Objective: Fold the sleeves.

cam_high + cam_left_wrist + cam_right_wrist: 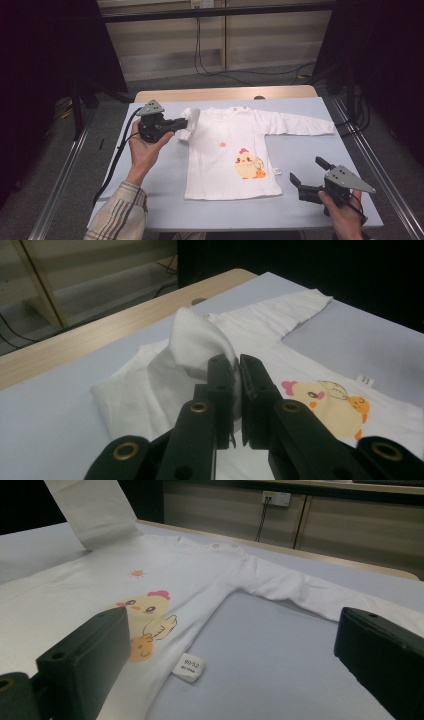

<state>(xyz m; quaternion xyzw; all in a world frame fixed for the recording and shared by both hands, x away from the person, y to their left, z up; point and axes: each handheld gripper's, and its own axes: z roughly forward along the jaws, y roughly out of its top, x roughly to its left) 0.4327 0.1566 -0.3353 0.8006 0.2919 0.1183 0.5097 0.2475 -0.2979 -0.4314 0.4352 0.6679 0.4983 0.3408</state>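
Shirt (227,150): flat on the table (300,210), centre, collar toward the far edge, hem toward the near edge.
Left sleeve (189,122): lifted off the table, folded in toward the shirt body, in the left gripper (184,123).
Right sleeve (300,124): flat, reaching toward the right edge.
Right gripper (306,172): near right corner, right of the hem, apart from the shirt.

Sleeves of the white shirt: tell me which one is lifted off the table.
The sleeve on the left of the high view, pinched in the left tongs and raised. The other sleeve lies flat, stretched out.
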